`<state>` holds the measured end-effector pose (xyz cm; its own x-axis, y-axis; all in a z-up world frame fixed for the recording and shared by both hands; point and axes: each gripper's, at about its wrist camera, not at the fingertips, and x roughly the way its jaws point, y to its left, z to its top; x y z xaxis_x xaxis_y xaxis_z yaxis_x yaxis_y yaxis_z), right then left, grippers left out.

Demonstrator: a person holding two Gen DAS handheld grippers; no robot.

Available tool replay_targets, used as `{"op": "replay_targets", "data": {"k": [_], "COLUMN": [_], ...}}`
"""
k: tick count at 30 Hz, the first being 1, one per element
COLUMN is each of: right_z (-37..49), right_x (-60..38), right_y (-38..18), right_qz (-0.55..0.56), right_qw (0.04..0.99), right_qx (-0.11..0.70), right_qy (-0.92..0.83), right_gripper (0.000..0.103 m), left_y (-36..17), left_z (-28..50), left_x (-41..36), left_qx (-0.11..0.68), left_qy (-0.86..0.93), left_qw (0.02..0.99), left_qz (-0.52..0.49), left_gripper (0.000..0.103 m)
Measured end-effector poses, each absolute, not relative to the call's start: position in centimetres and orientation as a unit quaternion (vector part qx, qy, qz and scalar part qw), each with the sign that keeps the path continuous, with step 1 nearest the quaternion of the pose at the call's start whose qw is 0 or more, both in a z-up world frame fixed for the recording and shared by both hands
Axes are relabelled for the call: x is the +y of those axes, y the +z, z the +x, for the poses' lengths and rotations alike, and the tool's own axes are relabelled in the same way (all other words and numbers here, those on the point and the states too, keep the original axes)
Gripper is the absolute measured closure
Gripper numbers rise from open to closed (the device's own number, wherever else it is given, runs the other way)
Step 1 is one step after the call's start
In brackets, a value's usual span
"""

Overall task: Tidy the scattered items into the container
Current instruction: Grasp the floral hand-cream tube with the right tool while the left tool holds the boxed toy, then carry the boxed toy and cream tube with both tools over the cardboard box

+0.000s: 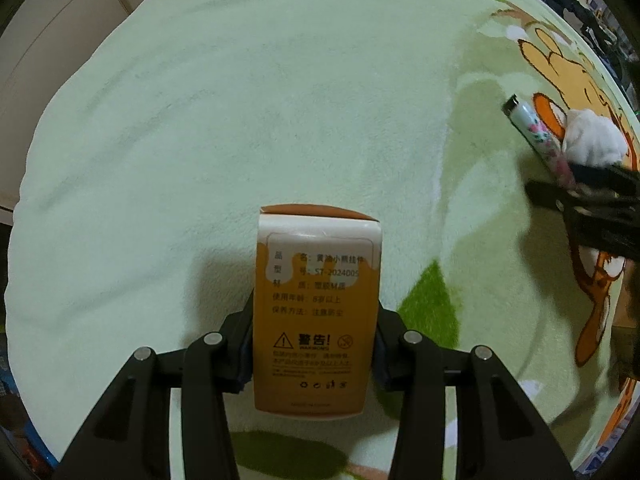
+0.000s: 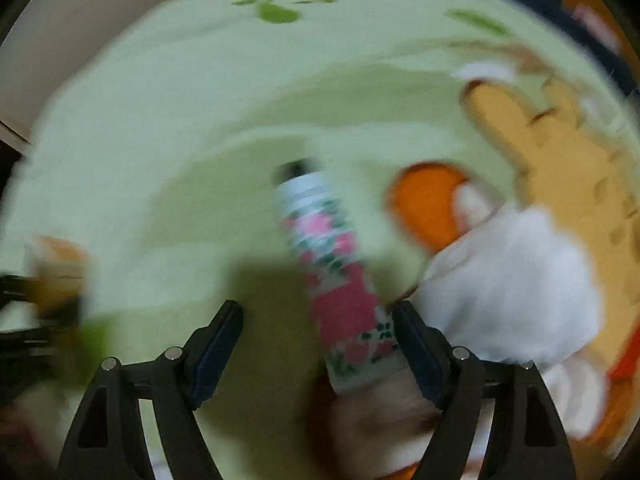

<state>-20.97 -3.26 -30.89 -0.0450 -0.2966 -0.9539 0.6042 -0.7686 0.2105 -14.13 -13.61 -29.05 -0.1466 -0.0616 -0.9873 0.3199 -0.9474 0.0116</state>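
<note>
My left gripper (image 1: 314,356) is shut on an orange and white box (image 1: 316,312) with printed warning text, held above a pale green blanket (image 1: 240,120). It shows blurred at the left edge of the right wrist view (image 2: 56,272). My right gripper (image 2: 318,340) is open around a floral-patterned tube (image 2: 340,284) with a dark cap; the tube lies against the right finger (image 2: 416,344). In the left wrist view the tube (image 1: 540,140) lies at the right next to a white fluffy item (image 1: 592,140), with the right gripper (image 1: 576,192) over its lower end. No container is in view.
The white fluffy item (image 2: 508,280) lies just right of the tube on an orange bear print (image 2: 560,152). The blanket covers the whole surface. A pale floor or wall (image 1: 48,40) shows beyond its far left edge. The right wrist view is motion-blurred.
</note>
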Motion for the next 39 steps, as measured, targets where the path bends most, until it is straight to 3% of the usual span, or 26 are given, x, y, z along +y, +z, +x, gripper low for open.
{"op": "replay_targets", "data": {"k": [3, 7, 11, 18, 23, 27, 28, 30, 31, 32, 39], "right_z": [-18.8, -17.7, -18.4, -20.7, -20.4, -20.0, -19.8, -19.3, -19.1, -18.9, -15.9], "right_x": [-2.7, -1.2, -1.6, -3.9, -5.5, -6.1, -6.1, -6.0, -5.8, -5.6, -3.5], "right_y": [-29.1, -27.9, -27.9, -31.9, -33.0, -33.1, -33.0, -32.6, -32.3, -31.9, -30.3], "right_qz": [0.62, 0.596, 0.595, 0.624, 0.618, 0.611, 0.609, 0.602, 0.597, 0.593, 0.605], "right_qw": [0.361, 0.275, 0.246, 0.156, 0.138, 0.13, 0.125, 0.106, 0.099, 0.096, 0.117], "right_qx": [0.028, 0.054, 0.022, -0.007, 0.002, 0.007, 0.008, 0.013, 0.013, 0.01, -0.011], "right_qy": [-0.697, -0.753, -0.765, -0.766, -0.774, -0.781, -0.783, -0.792, -0.796, -0.799, -0.788], "right_gripper": [0.024, 0.024, 0.024, 0.024, 0.003, 0.002, 0.004, 0.02, 0.042, 0.07, 0.073], "left_y": [-28.8, -28.5, -28.4, -28.0, -27.9, -27.6, -27.4, -27.2, -27.1, -27.1, -25.6], "left_z": [-14.6, -15.3, -15.7, -16.5, -16.8, -17.1, -17.3, -17.6, -17.6, -17.6, -18.1], "left_x": [-13.3, -13.0, -12.4, -11.6, -11.0, -10.5, -10.3, -10.0, -9.9, -9.7, -7.7], "left_qx": [0.104, 0.107, 0.102, 0.1, 0.096, 0.098, 0.098, 0.097, 0.097, 0.097, 0.074], "left_qy": [-0.749, -0.746, -0.745, -0.743, -0.741, -0.741, -0.741, -0.741, -0.741, -0.741, -0.748], "left_qw": [0.127, 0.128, 0.132, 0.13, 0.127, 0.125, 0.125, 0.125, 0.125, 0.126, 0.135], "left_qz": [0.643, 0.645, 0.645, 0.649, 0.652, 0.653, 0.652, 0.652, 0.652, 0.652, 0.646], "left_gripper": [0.057, 0.056, 0.056, 0.056, 0.056, 0.056, 0.056, 0.056, 0.056, 0.056, 0.058]}}
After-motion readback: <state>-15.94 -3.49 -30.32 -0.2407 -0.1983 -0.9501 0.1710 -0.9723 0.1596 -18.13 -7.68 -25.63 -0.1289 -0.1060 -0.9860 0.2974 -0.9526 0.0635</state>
